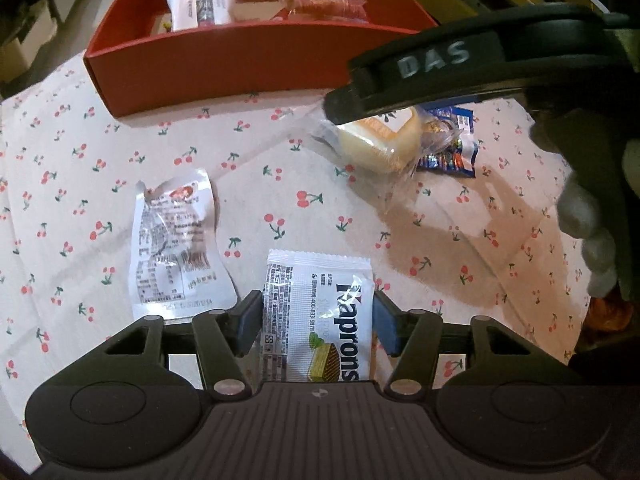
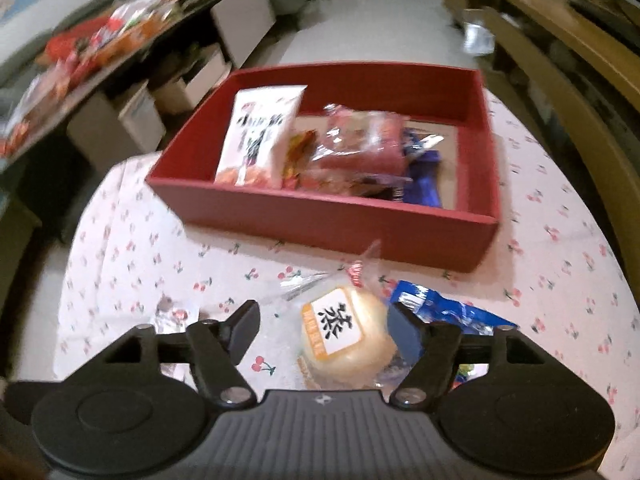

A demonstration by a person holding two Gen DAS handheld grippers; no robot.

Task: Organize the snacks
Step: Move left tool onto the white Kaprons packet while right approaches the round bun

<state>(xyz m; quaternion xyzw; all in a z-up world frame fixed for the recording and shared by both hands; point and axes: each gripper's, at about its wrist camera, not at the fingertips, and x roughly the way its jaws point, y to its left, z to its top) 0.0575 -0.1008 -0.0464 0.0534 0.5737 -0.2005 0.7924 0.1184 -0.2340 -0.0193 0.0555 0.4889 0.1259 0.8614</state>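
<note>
A red box [image 1: 224, 68] [image 2: 332, 220] stands at the far side of the cherry-print tablecloth and holds several snack packets. My left gripper [image 1: 318, 320] has its fingers on both sides of a white Kaprons wafer packet [image 1: 320, 316] lying on the cloth. My right gripper [image 2: 324, 330] is open around a round pale bun in clear wrap [image 2: 346, 338]; the bun lies near the right finger. In the left wrist view the right gripper's finger [image 1: 440, 76] hangs over the bun [image 1: 380, 140].
A white crumpled packet [image 1: 178, 240] lies left of the wafer packet. A blue packet [image 1: 452, 144] [image 2: 452, 310] lies beside the bun. A small wrapped candy [image 2: 172, 312] lies at the left. A side table with snacks [image 2: 80, 52] stands beyond the table's left edge.
</note>
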